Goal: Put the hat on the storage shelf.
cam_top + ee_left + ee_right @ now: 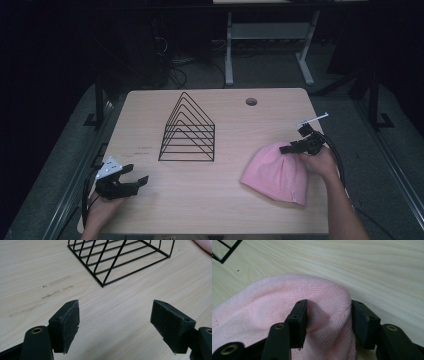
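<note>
Our right gripper pinches a raised fold of the pink knit beanie, jaws half closed with pads against the bunched fabric. We see the beanie lying at the table's right side, near the black wire rack. Our left gripper hovers wide open, holding nothing.

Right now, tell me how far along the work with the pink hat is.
Early. Done: the right gripper has reached the pink beanie on the table, a fold of knit bunched between its fingers. In hand: pinching that fold; a firm grip isn't certain. Left: lifting and moving the beanie, perhaps to the black wire rack, which holds nothing. The left gripper waits open.
</note>
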A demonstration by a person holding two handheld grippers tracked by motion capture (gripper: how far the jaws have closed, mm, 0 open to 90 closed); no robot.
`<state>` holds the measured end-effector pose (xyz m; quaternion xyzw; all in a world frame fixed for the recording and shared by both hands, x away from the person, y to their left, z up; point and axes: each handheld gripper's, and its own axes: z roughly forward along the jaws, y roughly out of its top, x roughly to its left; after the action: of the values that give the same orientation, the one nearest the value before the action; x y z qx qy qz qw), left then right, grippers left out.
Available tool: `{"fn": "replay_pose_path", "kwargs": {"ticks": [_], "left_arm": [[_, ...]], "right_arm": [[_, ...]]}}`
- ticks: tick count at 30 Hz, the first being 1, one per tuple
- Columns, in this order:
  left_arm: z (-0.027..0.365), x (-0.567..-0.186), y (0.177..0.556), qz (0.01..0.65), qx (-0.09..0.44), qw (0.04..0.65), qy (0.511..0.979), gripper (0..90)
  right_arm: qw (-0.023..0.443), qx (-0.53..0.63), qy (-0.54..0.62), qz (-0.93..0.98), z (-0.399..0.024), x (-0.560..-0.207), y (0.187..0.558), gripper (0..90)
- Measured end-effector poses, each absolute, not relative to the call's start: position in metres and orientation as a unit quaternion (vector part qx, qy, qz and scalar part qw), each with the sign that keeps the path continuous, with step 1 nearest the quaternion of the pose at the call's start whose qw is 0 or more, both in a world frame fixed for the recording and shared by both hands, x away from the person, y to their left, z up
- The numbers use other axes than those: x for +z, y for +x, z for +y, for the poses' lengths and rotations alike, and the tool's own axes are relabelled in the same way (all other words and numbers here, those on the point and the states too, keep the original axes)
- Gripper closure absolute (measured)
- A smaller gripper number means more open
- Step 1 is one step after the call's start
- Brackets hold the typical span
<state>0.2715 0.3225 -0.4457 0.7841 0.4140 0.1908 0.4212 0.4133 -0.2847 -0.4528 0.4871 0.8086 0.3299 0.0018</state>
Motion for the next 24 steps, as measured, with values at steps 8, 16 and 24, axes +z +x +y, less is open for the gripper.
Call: {"fn": "replay_pose_path", "kwargs": {"ticks": [8, 16, 24], "left_arm": [[0.321, -0.446, 0.272, 0.413, 0.190, 0.422, 0.784, 22.9], [0.321, -0.446, 0.271, 0.411, 0.190, 0.423, 0.785, 22.9], [0.321, -0.445, 0.271, 0.412, 0.191, 0.424, 0.784, 22.9]], "right_arm": [[0.005, 0.330, 0.491, 0.806, -0.283, -0.455, 0.411, 69.3], [0.005, 0.344, 0.483, 0.805, -0.285, -0.449, 0.406, 75.2], [0.024, 0.355, 0.468, 0.809, -0.283, -0.432, 0.397, 75.8]]}}
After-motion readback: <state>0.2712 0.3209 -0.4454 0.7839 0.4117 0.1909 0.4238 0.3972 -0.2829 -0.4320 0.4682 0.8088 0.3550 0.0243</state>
